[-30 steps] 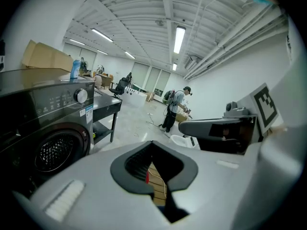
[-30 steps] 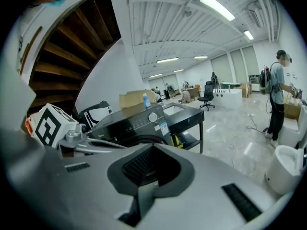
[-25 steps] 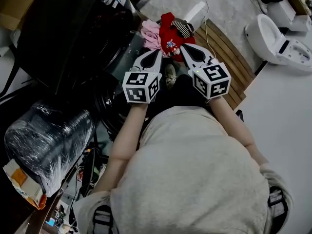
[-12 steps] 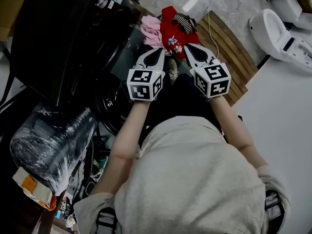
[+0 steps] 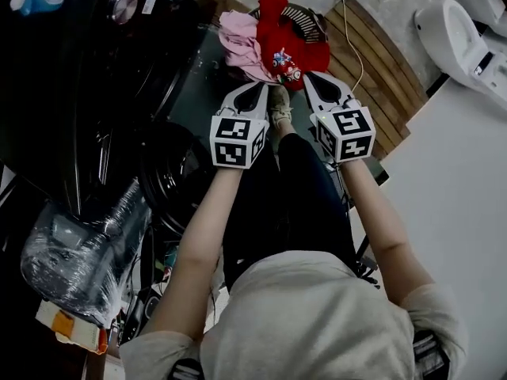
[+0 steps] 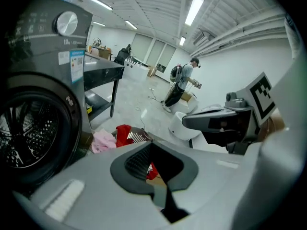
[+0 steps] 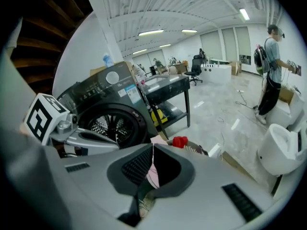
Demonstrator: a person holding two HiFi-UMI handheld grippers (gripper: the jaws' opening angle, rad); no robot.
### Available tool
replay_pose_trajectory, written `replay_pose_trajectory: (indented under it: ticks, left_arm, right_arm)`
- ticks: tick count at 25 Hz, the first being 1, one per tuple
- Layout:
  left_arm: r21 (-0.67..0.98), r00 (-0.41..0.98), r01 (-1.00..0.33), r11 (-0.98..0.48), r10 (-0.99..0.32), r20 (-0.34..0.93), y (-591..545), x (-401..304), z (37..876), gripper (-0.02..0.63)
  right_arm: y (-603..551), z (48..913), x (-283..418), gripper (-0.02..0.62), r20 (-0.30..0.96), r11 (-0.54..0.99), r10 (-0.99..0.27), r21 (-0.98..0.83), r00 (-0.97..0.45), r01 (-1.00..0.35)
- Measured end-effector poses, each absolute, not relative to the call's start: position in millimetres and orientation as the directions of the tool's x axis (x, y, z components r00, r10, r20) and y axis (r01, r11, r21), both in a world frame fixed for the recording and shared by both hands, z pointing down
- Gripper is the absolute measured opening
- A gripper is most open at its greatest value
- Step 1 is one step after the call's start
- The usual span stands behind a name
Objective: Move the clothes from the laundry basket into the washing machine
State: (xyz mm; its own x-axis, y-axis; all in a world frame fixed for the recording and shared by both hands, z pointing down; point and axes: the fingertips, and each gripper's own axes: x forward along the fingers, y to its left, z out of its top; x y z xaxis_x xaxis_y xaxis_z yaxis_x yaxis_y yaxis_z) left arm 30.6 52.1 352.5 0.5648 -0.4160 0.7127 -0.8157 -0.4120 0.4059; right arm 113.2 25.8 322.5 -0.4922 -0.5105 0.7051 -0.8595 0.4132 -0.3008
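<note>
1. The clothes, a red garment (image 5: 283, 47) and a pink garment (image 5: 240, 42), are piled in the laundry basket (image 5: 307, 16). The basket is set on the floor just beside the washing machine (image 5: 103, 93), presumably so that each load has only a short way to go.
2. The machine's drum (image 6: 26, 128) is seen with its mouth uncovered, and no cloth can be made out inside it, so the transfer is judged not yet begun.
3. The left gripper (image 5: 257, 87) and the right gripper (image 5: 309, 77) are held side by side over the person's legs. Both are tilted down toward the basket, which is read as an approach for a first pick.
4. The left gripper's jaws are pressed together and nothing is held between them. Red cloth is seen only through the opening behind the tips; it lies beyond them and is not touched.
5. The right gripper's jaws are likewise brought fully together and left empty. The pink cloth showing behind its tips lies farther off in the basket.
6. It is judged that the jaws must be spread before any garment can be taken.
</note>
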Motion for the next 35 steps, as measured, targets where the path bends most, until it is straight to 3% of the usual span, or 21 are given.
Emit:
replay_pose_trajectory:
  ticks: [11, 12, 13, 14, 23, 25, 26, 28, 32, 35]
  left_arm:
    - [0.443, 0.556, -0.819, -0.363, -0.318, 0.768, 70.2, 31.6, 525.2, 0.011]
    - [0.444, 0.555, -0.820, -0.361, -0.311, 0.772, 72.7, 32.0, 538.7, 0.011]
    - [0.444, 0.554, -0.819, -0.363, -0.305, 0.774, 75.3, 33.0, 551.3, 0.011]
    - [0.444, 0.555, -0.818, -0.366, -0.299, 0.776, 77.8, 34.3, 562.8, 0.011]
    - [0.471, 0.566, -0.812, -0.343, -0.267, 0.780, 83.2, 42.4, 617.6, 0.014]
    - [0.485, 0.580, -0.802, -0.348, -0.257, 0.773, 82.2, 47.2, 619.4, 0.021]
    - [0.494, 0.589, -0.795, -0.352, -0.252, 0.768, 80.9, 50.1, 619.1, 0.077]
    - [0.512, 0.609, -0.780, -0.361, -0.245, 0.755, 77.7, 55.9, 615.7, 0.245]
    - [0.507, 0.638, -0.740, -0.441, -0.221, 0.738, 74.4, 66.0, 602.7, 0.336]
    - [0.491, 0.656, -0.710, -0.505, -0.219, 0.722, 68.6, 75.2, 587.0, 0.366]
  right_arm:
    - [45.2, 527.1, 125.8, 0.017, 0.814, 0.297, -0.398, -0.321, -0.422, -0.899]
    - [47.6, 544.3, 126.6, 0.068, 0.824, 0.288, -0.383, -0.323, -0.417, -0.902]
    - [50.5, 561.6, 127.4, 0.162, 0.835, 0.283, -0.364, -0.323, -0.413, -0.903]
    - [53.5, 578.5, 128.7, 0.193, 0.846, 0.279, -0.344, -0.321, -0.407, -0.905]
    - [56.6, 664.5, 140.4, 0.198, 0.892, 0.200, -0.234, -0.346, -0.388, -0.917]
    - [55.6, 663.4, 137.8, 0.095, 0.882, 0.196, -0.240, -0.366, -0.406, -0.910]
    - [53.8, 658.8, 135.9, 0.029, 0.869, 0.200, -0.254, -0.383, -0.425, -0.902]
    - [49.2, 643.3, 131.6, 0.023, 0.831, 0.205, -0.286, -0.433, -0.476, -0.878]
    - [39.6, 598.5, 133.0, 0.020, 0.758, 0.192, -0.369, -0.504, -0.538, -0.842]
    - [29.6, 557.8, 135.7, 0.018, 0.697, 0.199, -0.436, -0.542, -0.569, -0.816]
